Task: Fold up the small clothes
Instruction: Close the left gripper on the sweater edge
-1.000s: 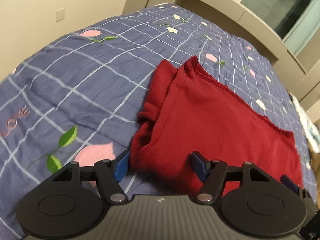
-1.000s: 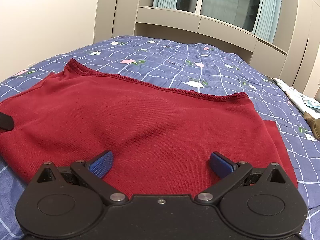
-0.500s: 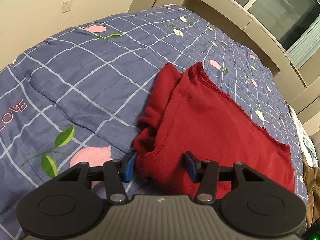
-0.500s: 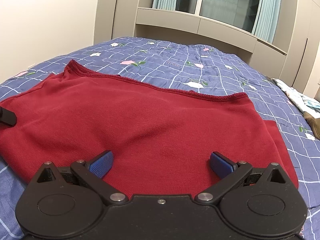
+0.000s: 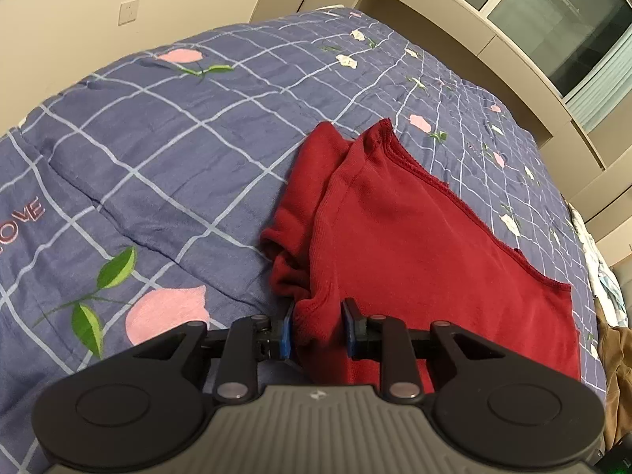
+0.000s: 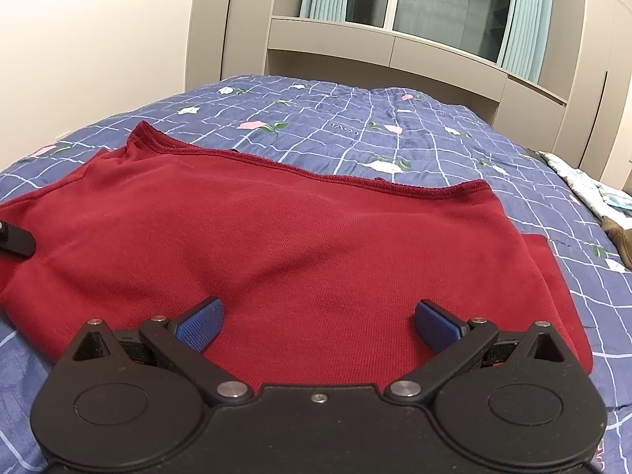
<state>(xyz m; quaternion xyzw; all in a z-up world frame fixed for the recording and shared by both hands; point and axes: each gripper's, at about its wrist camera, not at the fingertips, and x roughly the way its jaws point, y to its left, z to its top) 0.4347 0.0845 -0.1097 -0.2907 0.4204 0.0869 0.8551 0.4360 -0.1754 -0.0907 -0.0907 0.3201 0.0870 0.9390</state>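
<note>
A dark red knit garment [image 5: 414,245] lies spread on a blue checked bedspread [image 5: 158,150], one sleeve bunched along its left side. My left gripper [image 5: 318,330] is at the garment's near left corner; its jaws are closing, and a fold of the red cloth fills the gap and touches both blue pads. In the right wrist view the same garment [image 6: 296,237] stretches across the bed. My right gripper [image 6: 316,324] stands wide open over its near edge, the cloth lying beneath and gripped by neither pad. A tip of the left gripper [image 6: 15,241] shows at the far left.
The bedspread [image 6: 395,126] runs on towards grey cupboards and a window at the far side. Pale patterned cloth [image 6: 584,181] and a brown garment [image 6: 620,237] lie at the bed's right edge. A wall with a socket [image 5: 129,11] stands to the left.
The left gripper's jaws have narrowed from wide apart to close around a fold at the garment's corner, which has bunched up between them. The right gripper has kept still.
</note>
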